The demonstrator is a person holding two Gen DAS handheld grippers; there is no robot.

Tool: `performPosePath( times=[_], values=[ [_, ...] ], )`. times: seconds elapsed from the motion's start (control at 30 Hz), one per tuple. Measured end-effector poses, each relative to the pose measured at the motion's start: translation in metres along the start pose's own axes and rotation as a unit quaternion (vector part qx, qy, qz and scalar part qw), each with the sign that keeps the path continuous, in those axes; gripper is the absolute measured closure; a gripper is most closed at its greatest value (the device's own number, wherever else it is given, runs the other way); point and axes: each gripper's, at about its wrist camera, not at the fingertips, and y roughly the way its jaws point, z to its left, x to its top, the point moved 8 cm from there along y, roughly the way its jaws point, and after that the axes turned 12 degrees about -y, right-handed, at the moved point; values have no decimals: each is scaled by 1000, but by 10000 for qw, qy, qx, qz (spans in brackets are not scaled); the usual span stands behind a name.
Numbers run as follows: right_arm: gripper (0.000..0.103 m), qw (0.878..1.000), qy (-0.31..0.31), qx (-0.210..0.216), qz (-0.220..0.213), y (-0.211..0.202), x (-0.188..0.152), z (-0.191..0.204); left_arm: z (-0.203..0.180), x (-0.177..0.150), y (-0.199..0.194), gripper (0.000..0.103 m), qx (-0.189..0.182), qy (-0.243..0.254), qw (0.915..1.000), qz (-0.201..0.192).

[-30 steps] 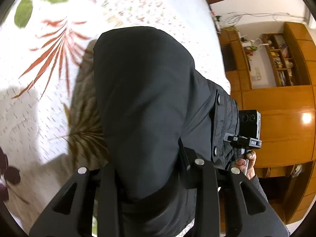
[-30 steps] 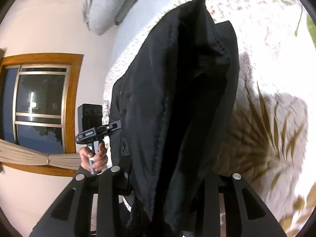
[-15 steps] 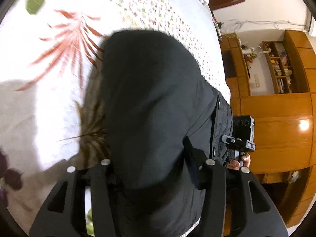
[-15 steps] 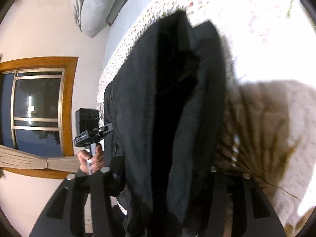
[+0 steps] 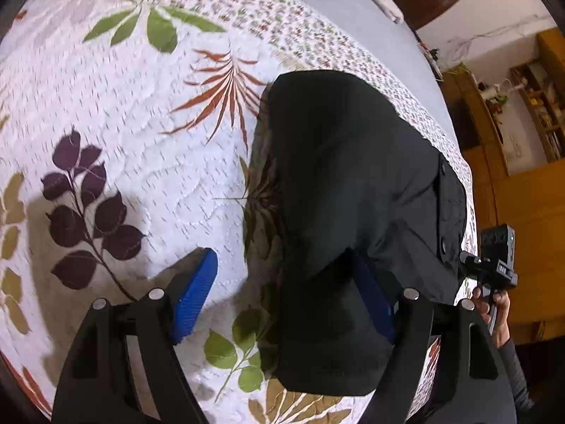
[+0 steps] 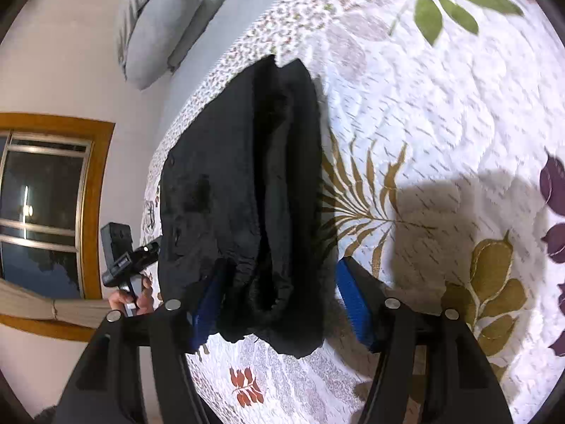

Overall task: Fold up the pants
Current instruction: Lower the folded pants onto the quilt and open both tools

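The black pants [image 5: 346, 212] lie folded on the leaf-patterned bedspread [image 5: 141, 141]. My left gripper [image 5: 286, 296] is open; its left blue pad [image 5: 194, 293] is clear of the cloth and the right pad is half hidden under the pants' near edge. In the right wrist view the pants [image 6: 247, 194] lie as a folded bundle between the open jaws of my right gripper [image 6: 279, 300], with both blue pads [image 6: 353, 304] apart from the cloth's sides. Each view shows the other gripper in a hand at the far edge of the pants.
Grey pillows [image 6: 159, 24] lie at the head of the bed. A wooden-framed window [image 6: 46, 212] is on the wall. Wooden cabinets and shelves [image 5: 522, 162] stand beyond the bed's edge.
Both grippers held the pants lifted off the bed; they lowered the fold onto the bedspread and opened, letting go of the cloth.
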Motion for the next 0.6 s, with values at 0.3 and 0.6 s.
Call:
performPosePath(
  times=[0.3,0.6],
  values=[
    [25,9959,-27,-46,-904,-78,-10,32,-6,-19,-60,15,-366,-325,9966,-665],
    [6,9749,-282,-1282,-1800,-158,-107,106,-45,-113,-196,3,-115,239,9819,-1877]
  ],
)
